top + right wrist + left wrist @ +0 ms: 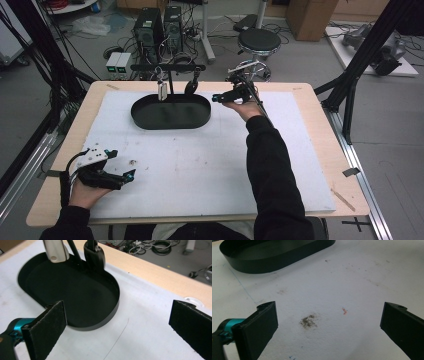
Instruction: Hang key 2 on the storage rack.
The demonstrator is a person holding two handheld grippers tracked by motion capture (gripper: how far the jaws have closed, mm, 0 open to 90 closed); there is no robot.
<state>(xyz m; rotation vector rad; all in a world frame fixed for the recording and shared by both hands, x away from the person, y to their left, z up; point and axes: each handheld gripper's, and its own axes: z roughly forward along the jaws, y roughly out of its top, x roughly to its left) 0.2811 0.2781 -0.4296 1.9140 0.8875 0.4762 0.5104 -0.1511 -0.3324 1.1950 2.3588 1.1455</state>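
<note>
Beside the black tray [171, 112], right gripper [216, 98] fingers spread, nothing between; left gripper [131, 175] fingers spread, near table edge

A black oval metal tray [171, 111] was seen on a white foam mat [210, 160] speckled with grey and orange stains, over a pale wooden desk [325, 145].

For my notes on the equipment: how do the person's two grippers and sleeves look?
Both grippers are black with teal accents near the jaws. The left gripper carries a pale grey three-cornered plate on top; the right gripper trails a thin black cable. Jaw pads are flat, black, rectangular. Both sleeves are black.
</note>
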